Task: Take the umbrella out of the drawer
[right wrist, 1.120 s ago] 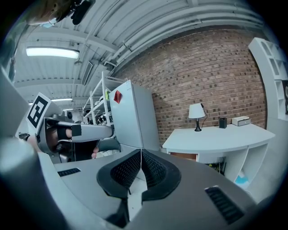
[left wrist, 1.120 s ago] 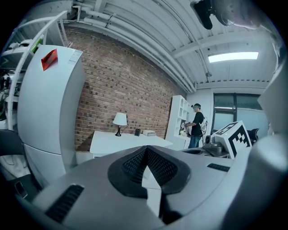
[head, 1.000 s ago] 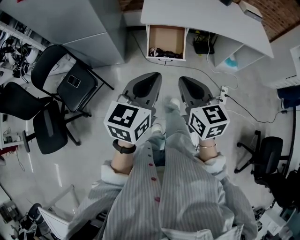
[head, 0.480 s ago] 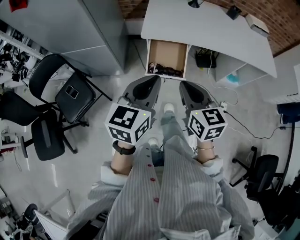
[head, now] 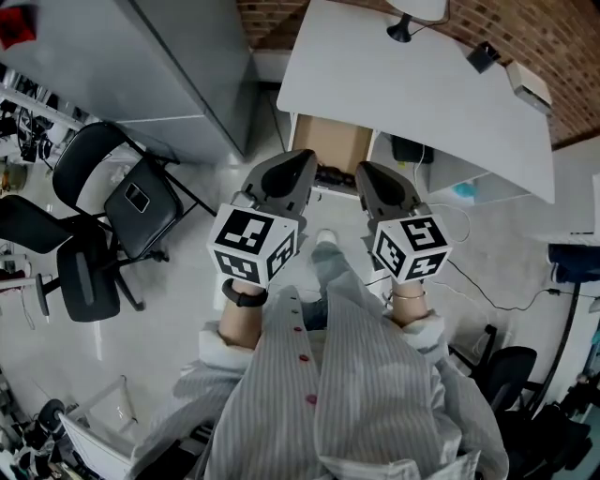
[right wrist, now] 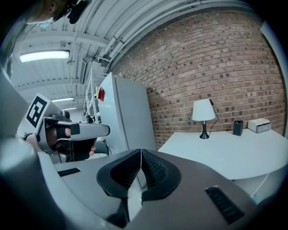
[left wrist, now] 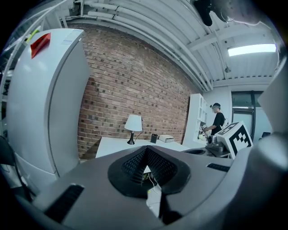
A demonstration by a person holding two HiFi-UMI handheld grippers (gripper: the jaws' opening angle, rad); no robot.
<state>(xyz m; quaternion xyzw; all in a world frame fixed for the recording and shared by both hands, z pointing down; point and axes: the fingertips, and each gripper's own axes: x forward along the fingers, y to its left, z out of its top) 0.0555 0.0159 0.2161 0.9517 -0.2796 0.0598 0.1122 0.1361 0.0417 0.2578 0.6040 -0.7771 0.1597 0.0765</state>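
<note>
- The left gripper (head: 298,161) and right gripper (head: 367,171) both have their jaws pressed together, pinching nothing.
- The drawer (head: 330,142) stands open at 12 o'clock under the desk (head: 403,94). The umbrella (head: 334,175) is probably among the dark things at its front edge.
- Risk: closed jaws would only shove that clutter, and a blind grab could catch the wrong item.
- Count: two grippers, one drawer, one desk, one lamp (head: 412,14), two black chairs (head: 141,192) at 9 o'clock.

An office: white desk (head: 403,103), lamp (left wrist: 133,124), black chairs (head: 86,274), brick wall (left wrist: 135,76)
</note>
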